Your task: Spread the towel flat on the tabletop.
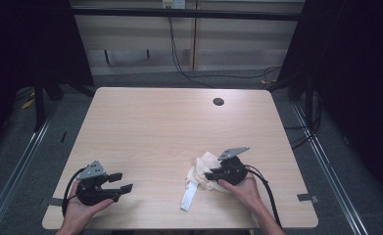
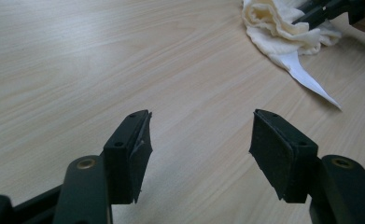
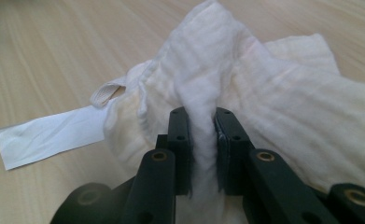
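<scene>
The cloth (image 3: 245, 93) lies bunched on the desk (image 1: 155, 127), near the front right. The right claw (image 3: 201, 140) pinches a fold of it, likely to lift it. The left claw (image 2: 199, 149) waits apart, wide open and empty.

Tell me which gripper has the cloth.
The right gripper: its jaws pinch a fold of the cream cloth. The left gripper stands open over bare table.
</scene>
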A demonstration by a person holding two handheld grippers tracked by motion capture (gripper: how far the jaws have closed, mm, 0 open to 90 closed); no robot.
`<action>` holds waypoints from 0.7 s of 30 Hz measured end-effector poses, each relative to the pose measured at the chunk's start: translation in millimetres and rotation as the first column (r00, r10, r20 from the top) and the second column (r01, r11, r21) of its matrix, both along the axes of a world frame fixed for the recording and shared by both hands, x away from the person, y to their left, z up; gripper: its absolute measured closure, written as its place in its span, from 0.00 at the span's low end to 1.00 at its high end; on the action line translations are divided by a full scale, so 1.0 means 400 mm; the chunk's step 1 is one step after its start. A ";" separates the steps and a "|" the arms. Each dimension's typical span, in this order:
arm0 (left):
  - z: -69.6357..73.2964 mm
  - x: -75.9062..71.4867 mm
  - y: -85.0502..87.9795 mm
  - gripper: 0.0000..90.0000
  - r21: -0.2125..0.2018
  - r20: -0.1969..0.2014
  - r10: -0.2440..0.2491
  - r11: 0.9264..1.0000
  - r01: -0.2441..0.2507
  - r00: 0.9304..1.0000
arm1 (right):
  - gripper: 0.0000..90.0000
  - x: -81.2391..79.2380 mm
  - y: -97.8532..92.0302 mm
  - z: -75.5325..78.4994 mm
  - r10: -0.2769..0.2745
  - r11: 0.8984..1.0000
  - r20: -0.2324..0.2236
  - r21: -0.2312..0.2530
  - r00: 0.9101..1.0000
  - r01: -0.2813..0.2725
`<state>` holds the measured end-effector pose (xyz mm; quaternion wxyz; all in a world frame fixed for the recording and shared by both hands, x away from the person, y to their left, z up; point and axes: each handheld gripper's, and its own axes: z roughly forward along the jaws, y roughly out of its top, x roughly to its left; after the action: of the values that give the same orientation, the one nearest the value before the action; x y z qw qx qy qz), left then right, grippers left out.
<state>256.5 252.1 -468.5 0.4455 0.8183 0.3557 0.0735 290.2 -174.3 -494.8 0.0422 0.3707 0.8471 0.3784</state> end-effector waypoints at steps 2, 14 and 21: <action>0.000 -0.001 0.002 0.42 0.009 0.004 0.008 1.000 -0.008 1.000 | 0.87 -0.005 0.018 0.001 0.019 1.000 -0.001 0.004 1.000 -0.019; 0.000 -0.002 0.003 0.41 0.013 0.008 0.008 1.000 -0.008 1.000 | 0.87 -0.026 0.092 0.008 0.098 0.994 0.007 0.056 0.995 -0.098; 0.001 -0.003 0.008 0.41 0.015 0.011 0.011 1.000 -0.011 1.000 | 0.80 -0.038 0.125 -0.003 0.143 0.989 0.014 0.037 0.990 -0.144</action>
<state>255.5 255.2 -468.2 0.4410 0.8192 0.3570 0.0830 275.0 -124.4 -496.1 0.0127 0.3074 0.8639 0.3989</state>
